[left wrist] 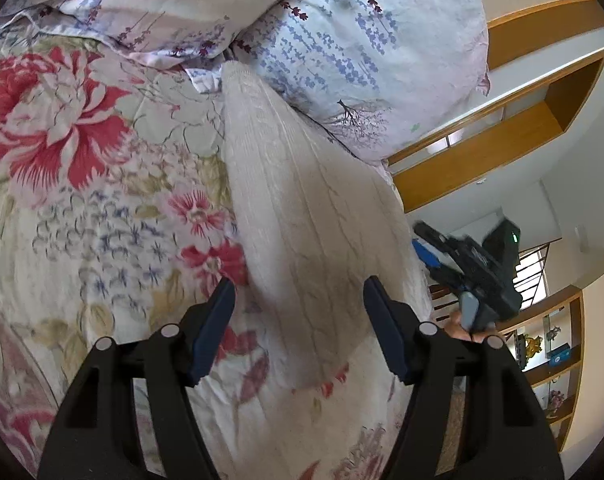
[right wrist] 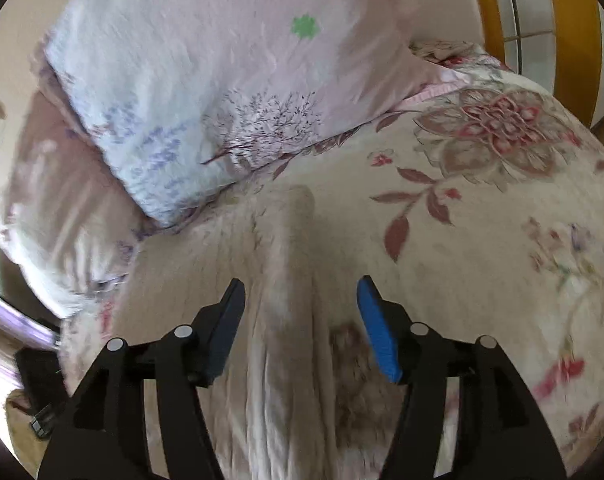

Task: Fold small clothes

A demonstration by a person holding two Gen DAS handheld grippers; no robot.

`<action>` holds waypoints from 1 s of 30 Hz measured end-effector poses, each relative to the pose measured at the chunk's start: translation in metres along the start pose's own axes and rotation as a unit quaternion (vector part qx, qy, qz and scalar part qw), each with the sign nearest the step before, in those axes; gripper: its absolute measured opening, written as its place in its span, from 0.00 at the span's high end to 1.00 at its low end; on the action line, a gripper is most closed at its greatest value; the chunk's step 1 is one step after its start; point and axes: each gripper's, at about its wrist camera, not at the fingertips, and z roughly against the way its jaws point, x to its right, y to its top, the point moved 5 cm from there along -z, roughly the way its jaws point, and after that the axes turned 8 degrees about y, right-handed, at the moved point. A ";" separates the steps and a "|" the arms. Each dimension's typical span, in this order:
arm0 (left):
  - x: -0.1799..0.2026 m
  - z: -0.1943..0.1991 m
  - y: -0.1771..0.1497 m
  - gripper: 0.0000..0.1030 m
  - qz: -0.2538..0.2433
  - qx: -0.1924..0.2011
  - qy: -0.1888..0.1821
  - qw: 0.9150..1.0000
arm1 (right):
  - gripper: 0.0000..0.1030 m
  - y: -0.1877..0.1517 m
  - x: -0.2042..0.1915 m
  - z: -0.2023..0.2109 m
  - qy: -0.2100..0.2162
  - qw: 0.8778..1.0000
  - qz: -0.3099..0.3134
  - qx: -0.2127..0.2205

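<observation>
A long, tapered, cream knitted garment (left wrist: 302, 216) lies on the flowered quilt (left wrist: 82, 160), its narrow end toward the pillows (left wrist: 342, 60). The left gripper (left wrist: 298, 320) and the right gripper (right wrist: 300, 312) both have their jaws apart.

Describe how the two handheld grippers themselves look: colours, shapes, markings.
The left gripper has black plastic arms with round silver pivot pins and dark navy flat pads. The right gripper has the same black linkage and silver pins; one pad looks bright blue, the other dark. From the left wrist view its black body carries a small green light.
</observation>
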 end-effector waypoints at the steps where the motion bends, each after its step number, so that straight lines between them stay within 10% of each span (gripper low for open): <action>1: 0.001 0.001 -0.002 0.36 0.003 -0.001 0.000 1.000 | 0.41 -0.008 0.002 0.008 0.014 1.000 -0.005 -0.002; 9: 0.007 0.004 -0.019 0.42 0.009 -0.007 0.014 1.000 | 0.48 -0.051 -0.007 0.024 0.047 0.999 0.017 -0.022; 14: 0.007 -0.002 -0.027 0.69 0.012 -0.017 0.021 1.000 | 0.87 -0.060 -0.016 0.016 0.029 0.997 0.062 -0.022; 20: 0.011 0.003 -0.029 0.85 -0.002 -0.006 0.019 1.000 | 0.89 -0.044 -0.032 0.051 0.014 0.993 0.098 0.063; 24: 0.009 0.001 -0.035 0.85 -0.012 -0.013 0.031 0.999 | 0.89 -0.056 -0.002 0.023 -0.060 0.994 0.091 0.010; 30: 0.006 0.002 -0.035 0.76 -0.010 -0.020 0.036 0.999 | 0.87 -0.055 0.008 0.013 -0.037 0.998 0.047 -0.008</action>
